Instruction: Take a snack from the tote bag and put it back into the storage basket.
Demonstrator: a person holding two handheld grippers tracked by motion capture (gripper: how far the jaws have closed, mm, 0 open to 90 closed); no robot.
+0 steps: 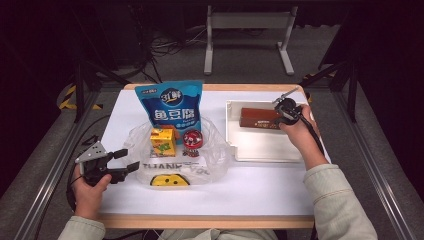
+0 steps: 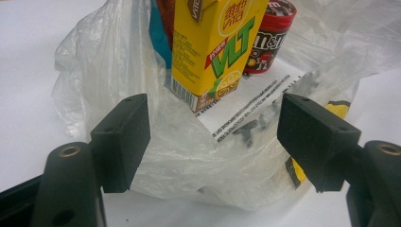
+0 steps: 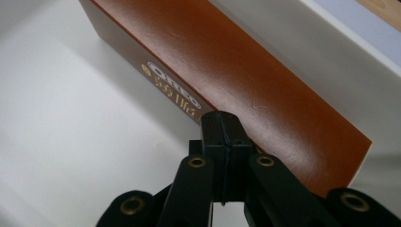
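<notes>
A clear plastic bag [image 1: 215,150] lies open mid-table. In it stand a blue snack pouch [image 1: 171,105], a yellow VLT drink carton [image 1: 163,141] and a red M&M's tub [image 1: 193,140]. My left gripper [image 1: 129,160] is open at the bag's left edge. In the left gripper view the crumpled bag rim [image 2: 94,71] lies between its spread jaws [image 2: 215,137], with the carton [image 2: 213,47] and tub [image 2: 269,42] behind. A brown box [image 1: 260,118] lies in the white tray [image 1: 260,147]. My right gripper [image 1: 281,114] is shut, its tip [image 3: 222,124] at the box's [image 3: 246,75] long edge, nothing clamped.
A yellow patch [image 1: 170,180] shows at the bag's near edge. The tray's floor [image 3: 71,142] is bare in front of the box. Bare white tabletop [image 1: 260,190] runs along the front. A metal stand and cables are on the floor beyond the table.
</notes>
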